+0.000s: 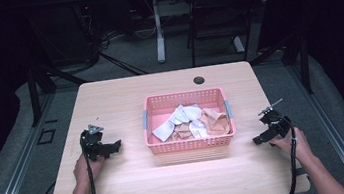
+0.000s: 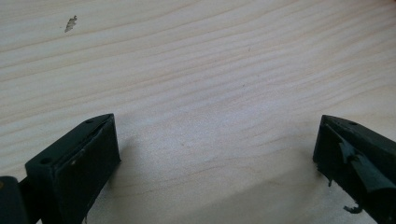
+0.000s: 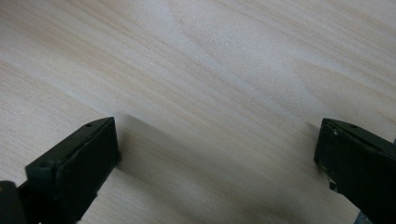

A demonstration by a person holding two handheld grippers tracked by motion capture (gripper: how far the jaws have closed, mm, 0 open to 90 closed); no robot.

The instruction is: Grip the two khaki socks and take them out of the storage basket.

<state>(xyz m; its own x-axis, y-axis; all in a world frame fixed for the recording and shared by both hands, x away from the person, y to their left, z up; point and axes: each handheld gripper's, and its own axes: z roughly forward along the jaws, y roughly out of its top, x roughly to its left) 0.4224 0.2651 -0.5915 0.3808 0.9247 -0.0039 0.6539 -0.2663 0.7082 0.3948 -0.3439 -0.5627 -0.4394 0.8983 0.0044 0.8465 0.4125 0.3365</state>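
1. My left gripper [image 1: 116, 145] rests on the table [image 1: 137, 192] left of the basket [image 1: 191, 144]; its jaws stand wide apart with nothing between them, as the left gripper view [image 2: 215, 154] makes plain.
2. My right gripper [image 1: 260, 139] lies right of the basket, jaws equally wide and empty [image 3: 217, 156].
3. From above, both sets of jaws are small dark shapes, hard to read; my forearms are cut off at the bottom edge.
4. The gripper views give bare wood grain; the left one adds a small dark mark [image 2: 71, 23].
5. The high view alone gives the pink basket at mid-table, holding crumpled cloths [image 1: 191, 122], white and tan; how many I cannot tell.
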